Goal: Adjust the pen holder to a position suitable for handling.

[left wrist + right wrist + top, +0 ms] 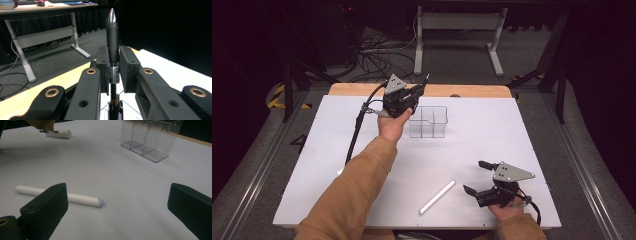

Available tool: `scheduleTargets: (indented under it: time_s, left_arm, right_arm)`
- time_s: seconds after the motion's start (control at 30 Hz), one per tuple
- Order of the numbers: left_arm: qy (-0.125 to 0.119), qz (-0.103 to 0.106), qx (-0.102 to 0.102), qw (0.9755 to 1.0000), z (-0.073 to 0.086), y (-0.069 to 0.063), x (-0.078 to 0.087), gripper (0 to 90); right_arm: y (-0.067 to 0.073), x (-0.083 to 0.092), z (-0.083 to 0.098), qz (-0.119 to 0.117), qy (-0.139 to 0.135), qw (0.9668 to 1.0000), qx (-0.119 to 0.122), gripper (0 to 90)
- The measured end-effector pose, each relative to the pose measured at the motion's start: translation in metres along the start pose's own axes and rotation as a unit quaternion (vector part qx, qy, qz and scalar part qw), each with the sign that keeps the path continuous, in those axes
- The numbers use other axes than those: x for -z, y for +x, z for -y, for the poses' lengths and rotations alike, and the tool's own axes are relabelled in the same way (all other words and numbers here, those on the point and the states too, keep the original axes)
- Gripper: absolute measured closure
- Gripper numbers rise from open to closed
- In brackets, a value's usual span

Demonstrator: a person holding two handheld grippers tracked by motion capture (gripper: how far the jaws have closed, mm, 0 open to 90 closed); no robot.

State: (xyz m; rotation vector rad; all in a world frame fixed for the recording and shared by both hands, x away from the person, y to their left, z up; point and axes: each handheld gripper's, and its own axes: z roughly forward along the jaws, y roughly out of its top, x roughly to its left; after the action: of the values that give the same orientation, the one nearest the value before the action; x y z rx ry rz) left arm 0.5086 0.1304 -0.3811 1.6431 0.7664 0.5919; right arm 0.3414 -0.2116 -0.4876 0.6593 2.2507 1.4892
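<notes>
My left gripper (412, 95) is held up over the far part of the table, just left of a clear compartment box (428, 121), and is shut on a black pen (113, 37). The pen has a silver tip and pokes out past the jaws. In the left gripper view the jaws clamp its barrel at a barcode label. My right gripper (477, 176) lies low near the front right, open and with nothing between its fingers. A white stick (437, 197) lies on the sheet just left of it. In the right gripper view the white stick (82, 198) passes behind the left jaw.
A second short white stick (58, 133) lies by the person's left sleeve. The clear box (150, 137) stands upright with several compartments. The white sheet (492, 135) ends at a wooden strip (462, 90) at the back. Cables and a desk frame (457, 22) are on the floor beyond.
</notes>
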Motion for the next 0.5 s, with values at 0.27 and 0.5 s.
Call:
scheduleTargets:
  time_s: [0.27, 0.5]
  left_arm:
    - [0.003, 0.002, 0.005, 1.0, 0.0039, 0.0029, -0.0039, 79.4]
    - [0.007, 0.006, 0.009, 0.9999, 0.007, 0.0037, -0.0073, 79.3]
  right_arm:
    - [0.0002, 0.0003, -0.0001, -0.001, 0.0, 1.0, -0.002, 3.7]
    - [-0.0002, 0.0003, 0.0, -0.001, -0.001, 1.0, 0.001, 3.7]
